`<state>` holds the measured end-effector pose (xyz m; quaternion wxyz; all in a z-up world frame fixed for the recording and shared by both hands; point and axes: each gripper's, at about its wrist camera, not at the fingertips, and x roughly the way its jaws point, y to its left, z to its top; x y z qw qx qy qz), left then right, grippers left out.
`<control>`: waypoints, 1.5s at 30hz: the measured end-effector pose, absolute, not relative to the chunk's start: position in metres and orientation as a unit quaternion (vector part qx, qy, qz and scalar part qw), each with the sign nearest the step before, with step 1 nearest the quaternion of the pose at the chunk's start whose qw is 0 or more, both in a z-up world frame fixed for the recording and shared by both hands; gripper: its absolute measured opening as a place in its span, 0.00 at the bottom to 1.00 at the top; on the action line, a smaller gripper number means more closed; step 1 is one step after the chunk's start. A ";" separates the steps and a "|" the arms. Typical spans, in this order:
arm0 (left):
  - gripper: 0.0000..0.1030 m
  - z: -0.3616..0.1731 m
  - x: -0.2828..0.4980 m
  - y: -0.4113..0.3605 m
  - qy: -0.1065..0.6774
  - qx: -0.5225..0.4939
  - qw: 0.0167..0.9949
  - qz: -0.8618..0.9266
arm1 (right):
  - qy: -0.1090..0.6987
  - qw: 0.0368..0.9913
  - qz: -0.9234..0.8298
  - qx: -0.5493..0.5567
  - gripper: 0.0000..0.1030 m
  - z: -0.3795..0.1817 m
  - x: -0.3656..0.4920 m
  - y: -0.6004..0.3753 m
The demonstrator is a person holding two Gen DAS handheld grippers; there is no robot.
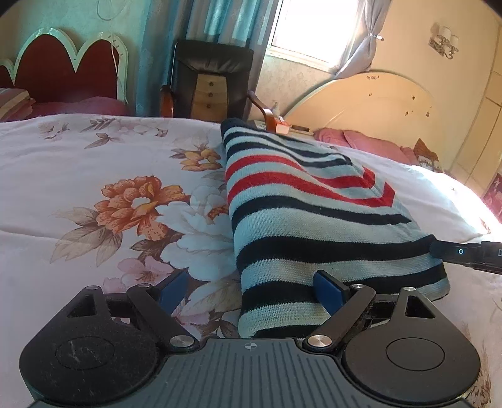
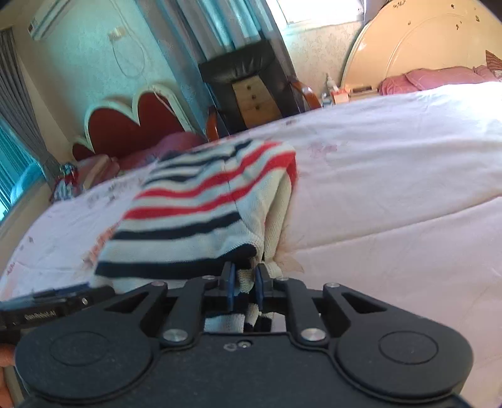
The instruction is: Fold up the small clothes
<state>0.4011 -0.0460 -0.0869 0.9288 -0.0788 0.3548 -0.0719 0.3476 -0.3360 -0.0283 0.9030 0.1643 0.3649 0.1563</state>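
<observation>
Left gripper: my jaws are spread wide, gripping nothing; one pad rests on the sweater's near end.
Right gripper: I pinch the sweater's corner.
Sweater: striped, folded, lying on the floral bedspread.

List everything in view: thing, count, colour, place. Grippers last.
sweater: one, pale blue with navy and red stripes, folded on the bed
quilt: one, white with orange and pink flowers, covering the bed
pillows: a few, pink, at the cream headboard
cream headboard: one, rounded, far right
red headboard: one, scalloped with white trim, far left
drawers: one set, light wood in a dark frame, by the curtains
curtains: teal, beside the window
left gripper: black with blue pads, open, one pad on the sweater
right gripper: black with blue pads, shut on the sweater's near edge
</observation>
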 end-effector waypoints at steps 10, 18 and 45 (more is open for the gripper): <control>0.84 -0.081 0.420 -0.041 0.349 -0.102 0.929 -0.064 | 0.344 0.907 0.175 0.170 0.07 -0.020 0.362 -0.342; 0.84 -0.088 0.431 -0.044 0.357 -0.112 0.925 -0.069 | 0.327 0.904 0.182 0.208 0.14 -0.017 0.367 -0.365; 0.84 -0.137 0.534 -0.003 0.450 -0.321 0.795 -0.252 | 0.473 0.754 0.271 0.366 0.64 -0.086 0.456 -0.392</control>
